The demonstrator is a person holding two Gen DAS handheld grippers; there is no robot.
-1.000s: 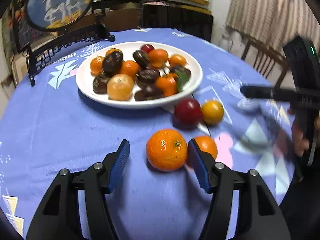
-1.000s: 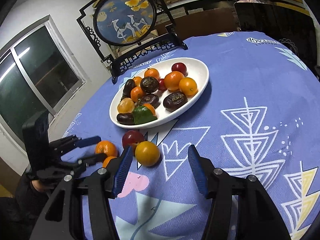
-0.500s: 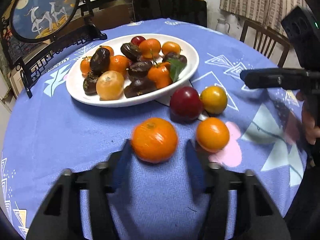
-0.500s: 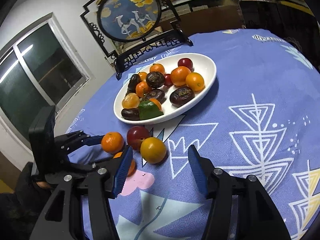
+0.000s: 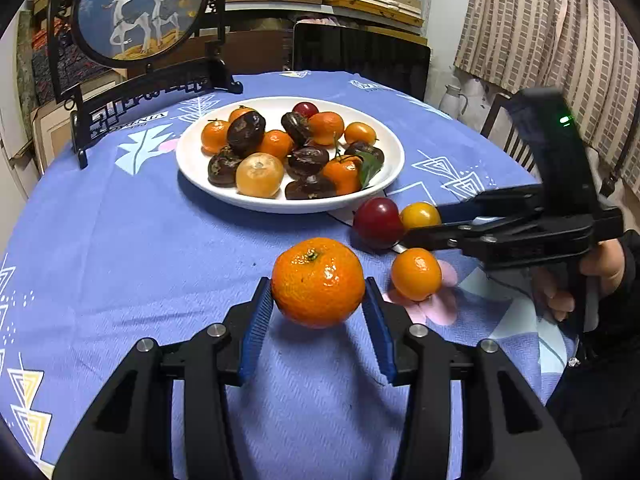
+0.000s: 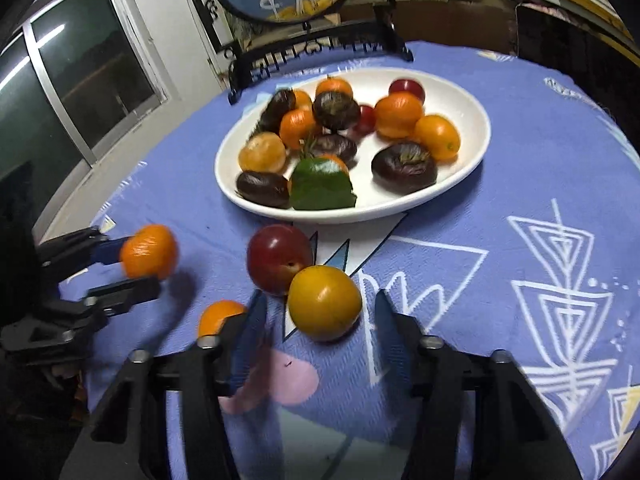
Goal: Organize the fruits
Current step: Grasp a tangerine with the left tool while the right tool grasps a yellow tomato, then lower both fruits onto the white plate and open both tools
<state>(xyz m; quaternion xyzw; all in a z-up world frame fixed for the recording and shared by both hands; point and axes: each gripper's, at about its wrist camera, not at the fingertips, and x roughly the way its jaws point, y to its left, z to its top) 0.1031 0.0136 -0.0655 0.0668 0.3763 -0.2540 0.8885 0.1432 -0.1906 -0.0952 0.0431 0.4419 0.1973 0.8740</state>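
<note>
Gripping the large mandarin [image 5: 318, 282] between its blue pads, your left gripper [image 5: 319, 312] holds it just above the tablecloth [image 5: 120, 264]. Your right gripper [image 6: 320, 320] is closing around the yellow fruit [image 6: 325, 302], pads not yet touching. A red plum [image 6: 278, 258] sits just beyond, the plate [image 6: 460, 176] farther ahead.

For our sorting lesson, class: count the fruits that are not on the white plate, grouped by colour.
Orange: 2, the large mandarin and the small orange
Red: 1, the plum
Yellow: 1, the yellow fruit
Total: 4
</note>
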